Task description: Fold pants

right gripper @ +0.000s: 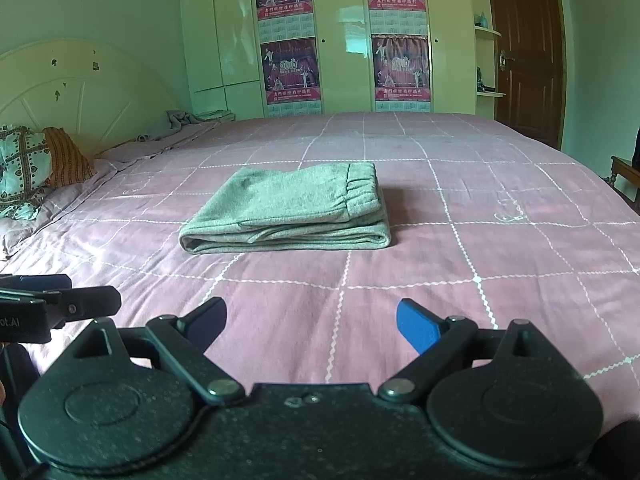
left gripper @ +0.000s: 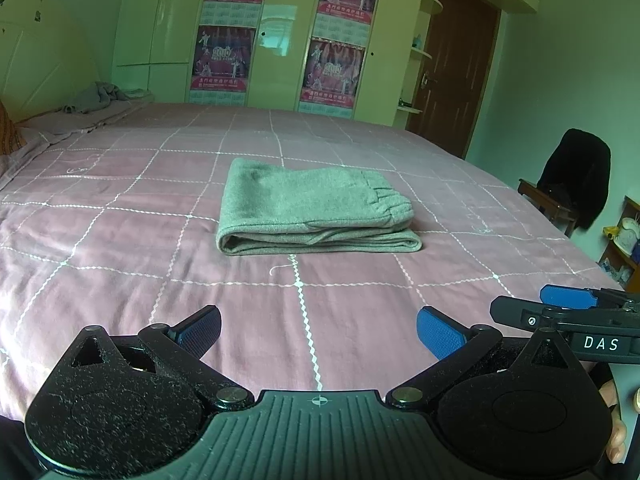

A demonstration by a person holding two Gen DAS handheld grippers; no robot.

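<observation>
The grey knit pants (left gripper: 316, 210) lie folded into a compact stack mid-bed on the pink checked bedspread (left gripper: 120, 240), so folding looks finished. The left gripper (left gripper: 319, 330) and right gripper (right gripper: 311, 322) hover near the bed's near edge, spread and empty.

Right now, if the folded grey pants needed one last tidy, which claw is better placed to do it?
Neither clearly. Both the left claw and the right claw hang open, short of the folded grey fleece pants on the pink checked bedspread. Right looks slightly nearer.
</observation>
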